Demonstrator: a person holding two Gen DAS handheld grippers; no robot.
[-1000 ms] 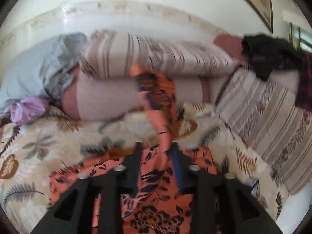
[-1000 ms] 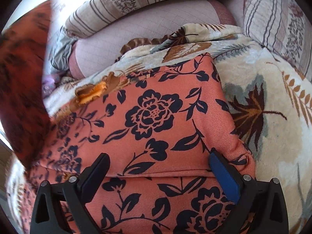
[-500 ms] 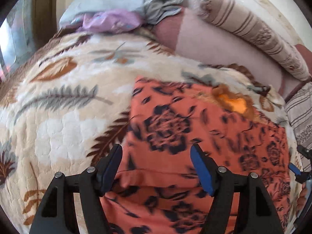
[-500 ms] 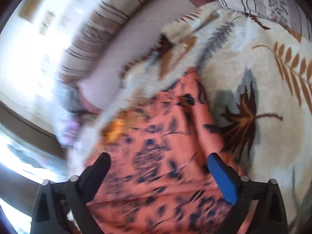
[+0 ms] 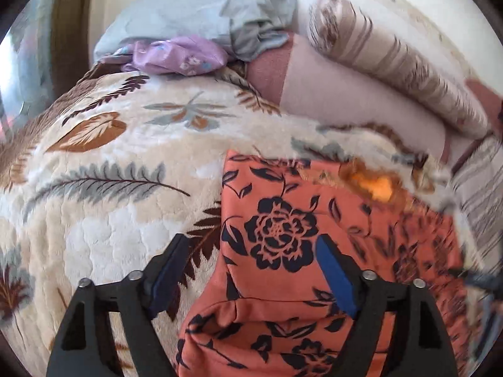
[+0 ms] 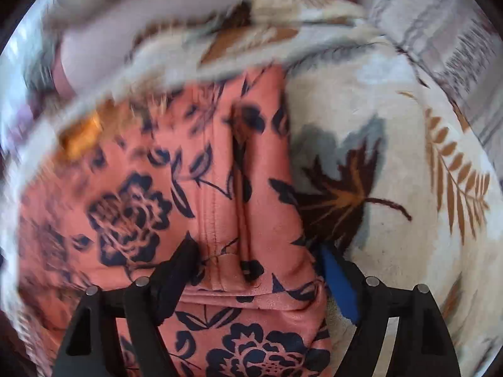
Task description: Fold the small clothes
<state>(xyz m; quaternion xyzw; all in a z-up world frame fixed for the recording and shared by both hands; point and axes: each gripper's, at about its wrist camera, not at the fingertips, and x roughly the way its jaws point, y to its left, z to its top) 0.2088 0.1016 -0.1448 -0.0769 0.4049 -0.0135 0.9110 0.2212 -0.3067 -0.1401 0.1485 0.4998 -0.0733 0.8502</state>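
A leaf-print bedspread [image 5: 94, 220] covers the bed, pillows [image 5: 361, 100] piled at its far side. On it lies the orange floral garment [image 5: 283, 235], partly folded flat, likely for another fold. The left gripper [image 5: 251, 270] hovers over its left edge, jaws opening and pressing nothing. The right gripper [image 6: 257, 270] straddles the right edge, jaws closing but not yet pinching cloth.

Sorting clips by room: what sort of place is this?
Most likely a bedroom: an orange floral garment lies on a bed's leaf-print blanket, with a striped pillow and a bolster behind it.
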